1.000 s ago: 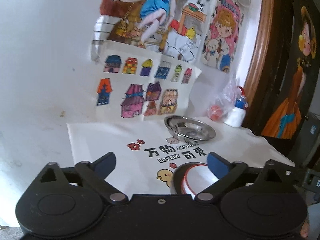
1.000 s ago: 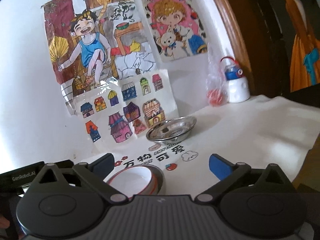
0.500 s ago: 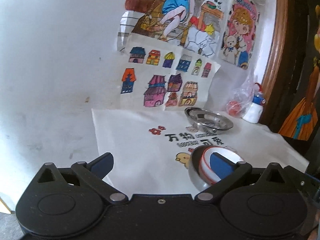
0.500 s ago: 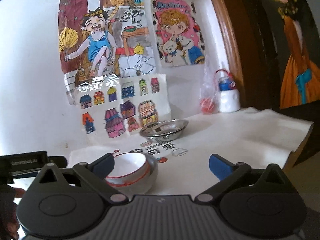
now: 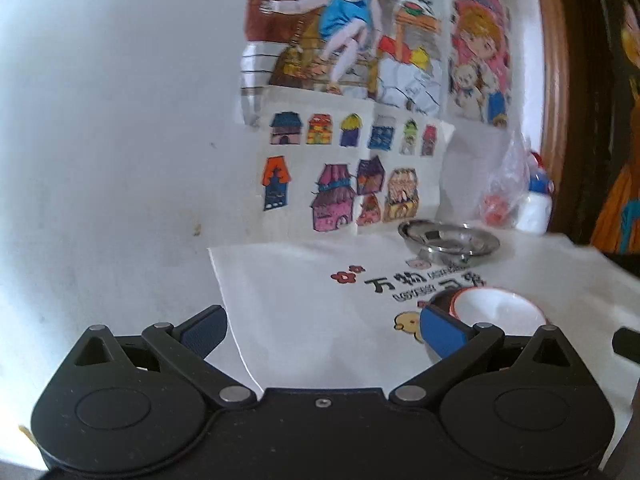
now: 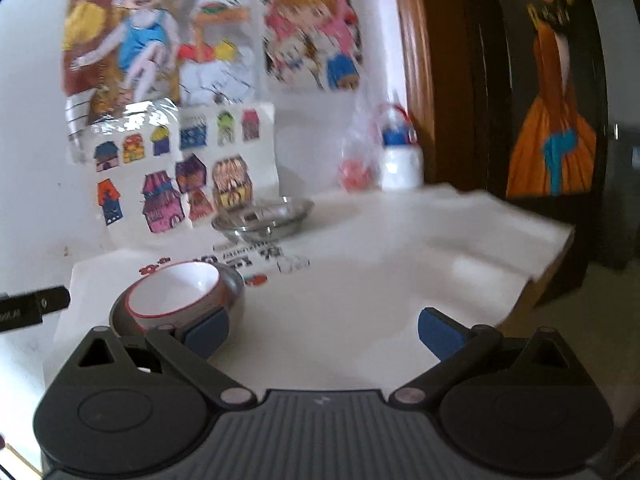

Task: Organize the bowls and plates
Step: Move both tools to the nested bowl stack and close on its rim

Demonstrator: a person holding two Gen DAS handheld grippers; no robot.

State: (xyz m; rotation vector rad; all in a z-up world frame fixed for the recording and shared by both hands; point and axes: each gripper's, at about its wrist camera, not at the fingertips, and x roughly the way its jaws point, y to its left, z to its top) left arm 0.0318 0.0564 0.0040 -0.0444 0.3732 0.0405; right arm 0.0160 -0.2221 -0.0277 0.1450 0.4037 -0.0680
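A white bowl with a red rim (image 5: 496,310) sits nested in a grey bowl (image 6: 234,286) on the white printed cloth (image 5: 304,312); it also shows in the right wrist view (image 6: 172,290). A shallow steel bowl (image 5: 448,240) stands farther back near the wall, also in the right wrist view (image 6: 262,220). My left gripper (image 5: 322,330) is open and empty, its right finger just in front of the nested bowls. My right gripper (image 6: 322,332) is open and empty, its left finger beside the nested bowls.
Coloured drawings (image 5: 340,168) hang on the white wall behind the table. A white bottle with a blue and red top (image 6: 400,160) and a clear bag with something red (image 6: 356,164) stand at the back right by a wooden frame (image 6: 416,80). The table's edge (image 6: 540,276) drops off at right.
Both grippers have shifted and the views are blurred by motion. The nested bowls stay in place. Both grippers stay open.
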